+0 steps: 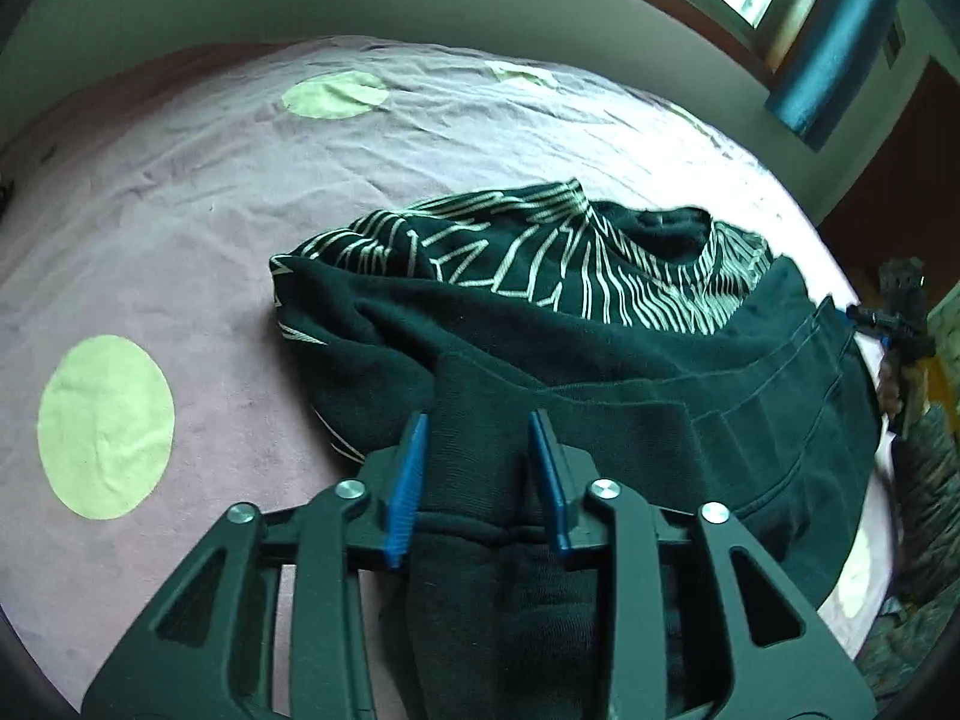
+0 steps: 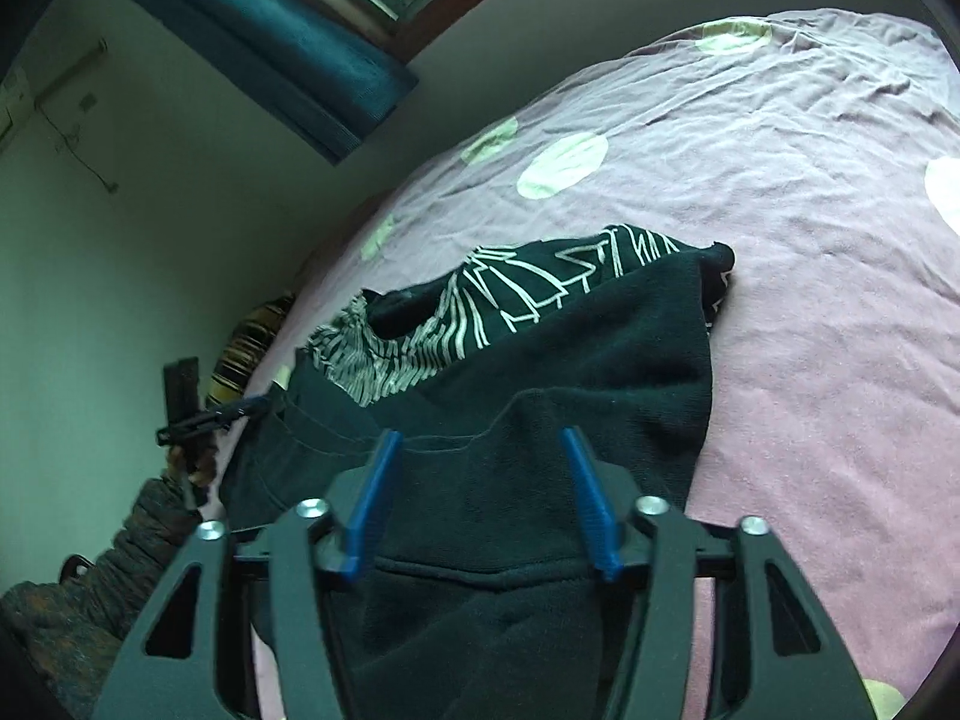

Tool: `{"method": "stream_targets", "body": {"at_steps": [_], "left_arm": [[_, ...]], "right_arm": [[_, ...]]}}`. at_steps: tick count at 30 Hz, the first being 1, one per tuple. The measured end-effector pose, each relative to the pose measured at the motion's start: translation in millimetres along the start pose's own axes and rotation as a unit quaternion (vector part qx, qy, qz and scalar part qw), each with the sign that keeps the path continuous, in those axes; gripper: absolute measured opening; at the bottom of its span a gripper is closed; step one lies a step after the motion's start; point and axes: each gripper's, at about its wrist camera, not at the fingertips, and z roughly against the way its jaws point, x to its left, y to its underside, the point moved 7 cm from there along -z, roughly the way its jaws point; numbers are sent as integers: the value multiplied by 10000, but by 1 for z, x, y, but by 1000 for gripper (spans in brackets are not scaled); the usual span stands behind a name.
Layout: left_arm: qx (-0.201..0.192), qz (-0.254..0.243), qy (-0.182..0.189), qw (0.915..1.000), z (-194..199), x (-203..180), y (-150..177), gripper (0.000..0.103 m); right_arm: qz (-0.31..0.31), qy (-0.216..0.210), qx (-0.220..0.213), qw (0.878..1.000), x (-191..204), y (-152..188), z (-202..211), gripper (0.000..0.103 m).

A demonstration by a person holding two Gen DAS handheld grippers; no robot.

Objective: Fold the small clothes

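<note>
A black sweatshirt (image 1: 600, 324) with a white line print lies bunched on the bed. My left gripper (image 1: 478, 426) has a thick ribbed band of it between its blue pads (image 1: 408, 480), and the cloth fills the gap and touches both. In the right wrist view, my right gripper (image 2: 480, 444) holds a hemmed edge of the same sweatshirt (image 2: 600, 348) stretched from pad to pad. Each gripper also shows small in the other's view: the right gripper (image 1: 858, 315) at the garment's far right edge and the left gripper (image 2: 246, 405) at its far left edge.
The bed (image 1: 180, 240) has a wrinkled mauve sheet with pale green dots (image 1: 105, 426) and broad bare cloth beyond the garment. A wall, a blue curtain (image 2: 270, 48) and a window stand behind. A person's patterned sleeve (image 2: 138, 540) is at the lower left.
</note>
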Motion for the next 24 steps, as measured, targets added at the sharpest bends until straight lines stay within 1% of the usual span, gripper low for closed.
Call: {"method": "stream_targets", "body": {"at_steps": [1, 2, 3, 4, 5, 7, 9, 10, 11, 12, 13, 16, 18, 20, 21, 22, 24], "left_arm": [[21, -110, -88, 9999, -1, -3, 1, 40], [20, -168, -99, 9998, 0, -5, 2, 46], [10, -202, -95, 9998, 0, -6, 2, 48], [-23, -225, -64, 9997, 2, -8, 1, 52], [-57, -212, 23, 9998, 3, -9, 0, 52], [-56, -112, 84, 9999, 1, -8, -3, 52], [39, -39, 117, 9999, -4, -9, -5, 36], [122, -75, 23, 9999, -8, -9, -4, 25], [182, -127, -155, 9996, -11, -8, -4, 21], [219, -131, -235, 9994, -14, -6, -3, 19], [217, -102, -241, 9994, -14, -5, -2, 16], [148, 91, -104, 9998, -12, 2, -3, 14], [134, 174, -89, 9997, -13, 5, -2, 14], [122, 128, -181, 9997, -16, 5, 0, 22], [144, 72, -206, 9997, -18, 3, 1, 24], [168, 37, -226, 9996, -20, 2, 1, 24], [205, 35, -255, 9995, -23, 2, 2, 24]], "right_arm": [[26, 24, -24, 10000, 0, 0, 1, 41], [13, 27, -49, 10000, 0, 1, 1, 34], [-21, 37, -81, 10000, -1, 2, 2, 31], [-67, 39, -116, 9999, -2, 2, 4, 24], [-117, 35, -138, 9998, -4, 3, 5, 15], [-176, 63, -190, 9996, -7, 4, 5, 10], [-192, 83, -225, 9995, -8, 6, 6, 8], [-194, 100, -230, 9995, -8, 7, 7, 8], [-176, 126, -240, 9995, -7, 7, 8, 8], [-129, 135, -249, 9995, -6, 7, 9, 8], [-97, 131, -255, 9995, -4, 6, 10, 8], [-53, 159, -245, 9996, -2, 4, 11, 7], [-52, 128, -216, 9997, -1, 3, 10, 7], [-35, 177, -195, 9996, -1, 3, 9, 7], [-55, 134, -166, 9998, -1, 3, 8, 7], [-78, 93, -133, 9998, -1, 3, 7, 7], [-144, 165, -87, 9997, -5, 1, 6, 10]]}}
